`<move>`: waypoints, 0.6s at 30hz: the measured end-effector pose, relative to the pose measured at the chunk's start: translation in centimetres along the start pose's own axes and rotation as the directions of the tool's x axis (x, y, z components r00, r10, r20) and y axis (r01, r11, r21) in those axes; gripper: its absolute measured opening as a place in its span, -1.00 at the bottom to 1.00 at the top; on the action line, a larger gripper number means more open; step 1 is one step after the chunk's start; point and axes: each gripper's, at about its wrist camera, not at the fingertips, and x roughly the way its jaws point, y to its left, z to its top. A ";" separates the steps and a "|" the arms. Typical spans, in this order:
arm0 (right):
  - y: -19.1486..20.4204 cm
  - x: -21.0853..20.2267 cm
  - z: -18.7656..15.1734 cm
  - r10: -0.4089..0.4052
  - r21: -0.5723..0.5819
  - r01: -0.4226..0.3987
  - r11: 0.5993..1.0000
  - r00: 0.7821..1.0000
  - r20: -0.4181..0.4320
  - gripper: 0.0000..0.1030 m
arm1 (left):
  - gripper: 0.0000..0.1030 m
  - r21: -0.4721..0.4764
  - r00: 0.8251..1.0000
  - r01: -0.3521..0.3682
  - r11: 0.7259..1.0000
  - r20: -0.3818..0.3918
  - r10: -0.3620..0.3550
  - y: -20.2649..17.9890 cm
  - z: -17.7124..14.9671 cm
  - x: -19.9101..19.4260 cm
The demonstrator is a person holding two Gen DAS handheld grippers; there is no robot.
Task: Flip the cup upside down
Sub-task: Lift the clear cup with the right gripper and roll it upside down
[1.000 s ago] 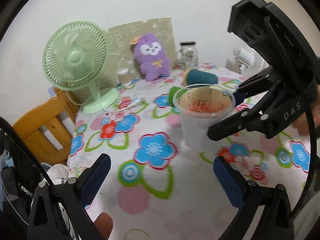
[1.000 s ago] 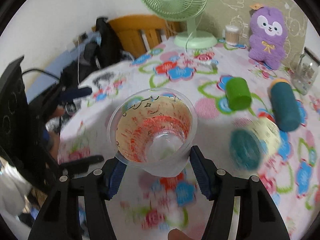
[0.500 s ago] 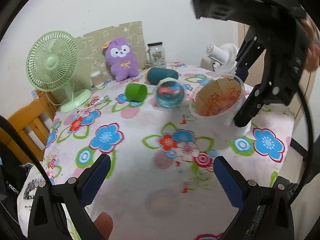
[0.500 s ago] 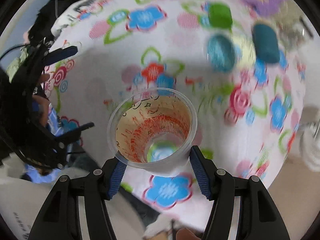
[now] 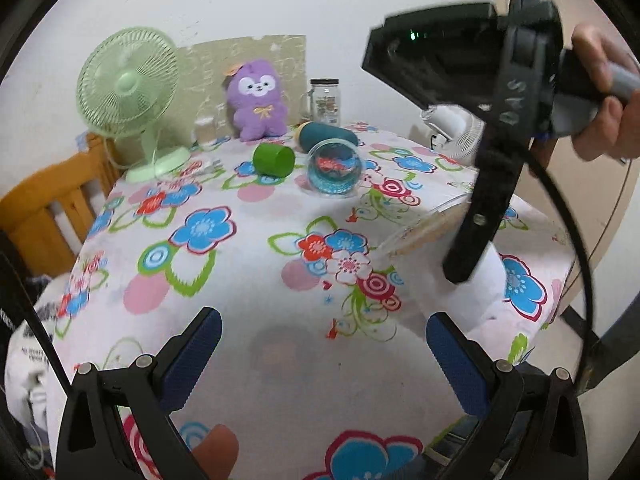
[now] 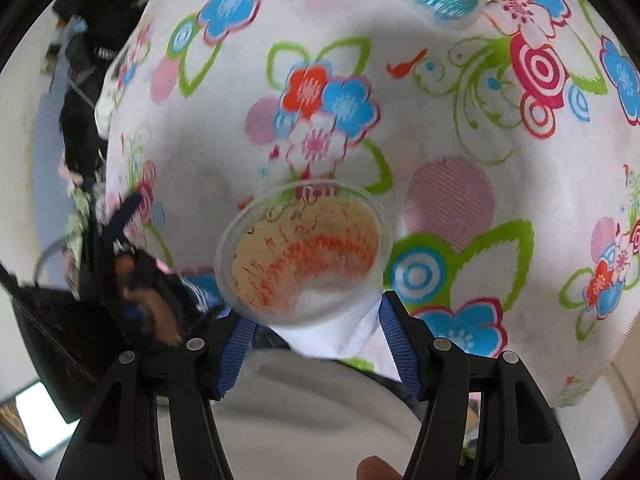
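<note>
My right gripper [image 6: 316, 344] is shut on a clear plastic cup [image 6: 304, 256] with red and tan print inside. The cup's mouth points down toward the flowered tablecloth [image 6: 460, 152], held above it near the table's right side. In the left wrist view the cup's rim [image 5: 420, 232] shows tilted, mouth down, partly hidden behind the right gripper's finger [image 5: 480, 216]. My left gripper [image 5: 320, 360] is open and empty above the table's near edge.
On the far table lie a green cup [image 5: 274, 159], a clear cup with blue print [image 5: 335, 168] and a teal tube [image 5: 326, 135]. A green fan [image 5: 128, 92], a purple plush [image 5: 258, 100] and a jar [image 5: 325, 102] stand behind. A wooden chair [image 5: 44, 208] is left.
My right gripper has kept turning over with the cup, so its mouth now faces the tablecloth and sits lower. My left gripper has stayed open and drawn back slightly.
</note>
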 end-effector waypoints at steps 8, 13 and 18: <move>0.5 -0.3 1.1 -0.003 -0.039 0.003 0.999 1.000 -0.002 0.50 | 1.00 0.012 1.000 0.001 1.000 -0.002 -0.001 -0.6 -0.2 -0.3; 0.9 -1.3 1.1 0.003 -0.119 -0.002 0.993 1.000 0.008 0.54 | 1.00 -0.028 1.000 0.010 1.000 -0.005 -0.010 -0.1 0.1 0.0; 1.3 -2.8 -0.5 -0.021 -0.219 0.034 0.975 0.998 0.064 0.55 | 1.00 -0.071 1.000 0.014 0.997 0.012 -0.013 0.9 0.6 -0.5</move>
